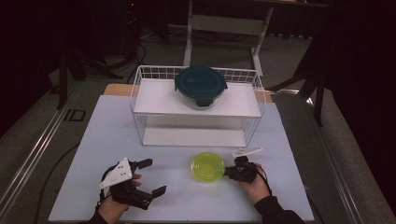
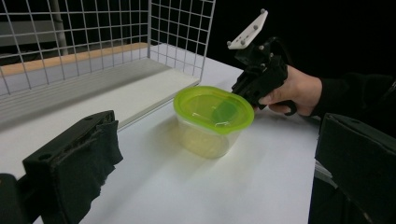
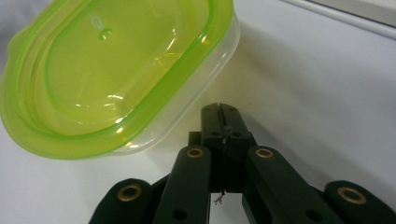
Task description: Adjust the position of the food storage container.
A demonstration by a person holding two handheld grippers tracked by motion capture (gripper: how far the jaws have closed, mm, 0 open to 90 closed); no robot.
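Field note. The green-lidded container [image 1: 208, 166] sat on the white worktop [image 1: 93, 140], toward the near edge and a little right of centre, just in front of the wire rack [image 1: 140, 88]. Its lid was on and looked seated all round, as far as I could tell.

My right gripper [image 3: 219, 108] had its jaws pressed together with nothing between them. The right gripper view showed the two black tips meeting just beside the clear wall of the container, under the overhang of the lid rim. I could not tell whether the tips actually touched the plastic. In the high view the same gripper [image 1: 229, 171] lay at the container's right side.

My left gripper [image 1: 149, 178] rested near the front left of the worktop, well apart from the container, jaws spread wide and empty. Its own view showed one padded jaw at each side, with the container between them farther off.

On the rack's upper shelf stood a glass bowl with a dark teal lid [image 1: 201, 85], toward the right half. The lower shelf [image 1: 194, 136] was bare.

Judgement on progress: early. The container was not lifted, not gripped, and stood outside the rack. With closed jaws at its flank, I read the work in hand as a nudge or push along the worktop. Any grasp and any placing remained to be done.
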